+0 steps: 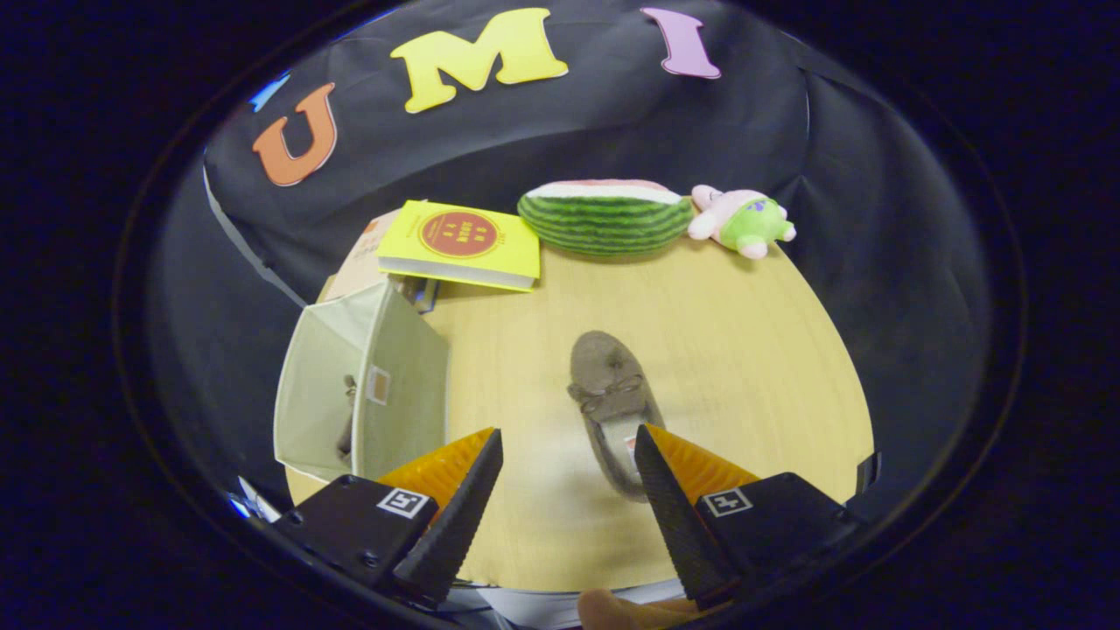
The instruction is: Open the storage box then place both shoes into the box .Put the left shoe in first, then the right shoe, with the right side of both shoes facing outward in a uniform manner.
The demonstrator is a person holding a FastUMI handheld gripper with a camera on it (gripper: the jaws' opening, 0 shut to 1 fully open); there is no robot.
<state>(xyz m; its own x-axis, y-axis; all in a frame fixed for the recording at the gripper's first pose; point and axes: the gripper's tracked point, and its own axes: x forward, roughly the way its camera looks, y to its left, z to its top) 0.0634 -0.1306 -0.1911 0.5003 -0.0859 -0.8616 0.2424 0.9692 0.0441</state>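
The gripper (569,455) is hanging over a light wooden table (744,350) with its two fingers standing wide apart and gripping nothing.

One grey-brown moccasin shoe (612,402) is lying flat on the table, toe pointing away, bow-laced across the top. Its heel end is sitting just beside the inner edge of the right-hand finger (665,490) and is partly covered by that fingertip; the rest of the shoe is lying ahead of the fingers, nearer the right one than the left.

One pale fabric storage box (350,385) is standing open at the table's left edge, just ahead of the left-hand finger. A dark shape is showing low inside it; what it is cannot be told.

Beyond the box, one yellow book (459,245) is resting on a stack of other flat items, number unclear. Along the far edge of the table, one watermelon-slice plush (604,217) is lying beside one pink and green plush toy (742,220), the two nearly touching.

Bare table is lying between the shoe and the box. A fingertip of the person's hand (612,608) is showing below the gripper.
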